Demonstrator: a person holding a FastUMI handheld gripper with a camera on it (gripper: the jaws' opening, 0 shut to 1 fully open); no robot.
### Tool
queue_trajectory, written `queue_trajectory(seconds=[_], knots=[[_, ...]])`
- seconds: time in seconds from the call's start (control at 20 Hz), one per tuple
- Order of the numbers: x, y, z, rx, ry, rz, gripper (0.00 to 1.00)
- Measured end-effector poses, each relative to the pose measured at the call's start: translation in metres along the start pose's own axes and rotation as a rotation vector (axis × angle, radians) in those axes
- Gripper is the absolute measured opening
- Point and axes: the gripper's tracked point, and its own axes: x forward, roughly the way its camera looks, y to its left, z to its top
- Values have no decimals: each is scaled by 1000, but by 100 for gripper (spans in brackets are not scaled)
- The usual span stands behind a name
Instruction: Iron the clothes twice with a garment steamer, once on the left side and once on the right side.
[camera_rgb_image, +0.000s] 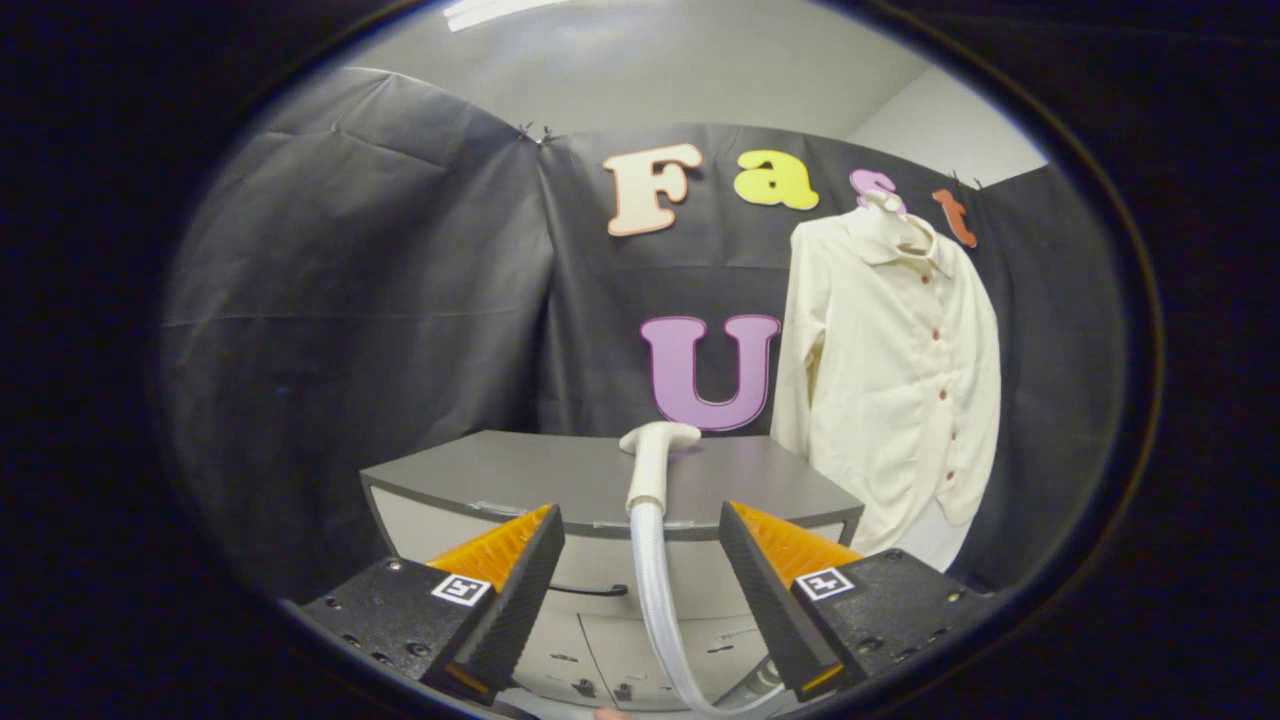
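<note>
Tool (640, 590): fingers spread apart, clamped on nothing.
Steamer head (652, 462): upright between and just beyond the fingers, above the desk (520, 475).
Hose (655, 600): trails down between the fingers.
Shirt (900, 380): hangs on the booth wall, beyond the desk's right end.

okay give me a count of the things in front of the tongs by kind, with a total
Steamer head with hose: 1, lying on the cabinet, ahead of the open tongs
Cream shirt: 1, hanging beside the cabinet
Grey cabinet: 1
Total: 3
</note>
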Motion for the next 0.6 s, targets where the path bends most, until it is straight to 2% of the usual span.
queue_trajectory(seconds=[0.35,0.6], knots=[[65,12,-2,-12,78,12,93],[109,11,-9,-60,192,-8,84]])
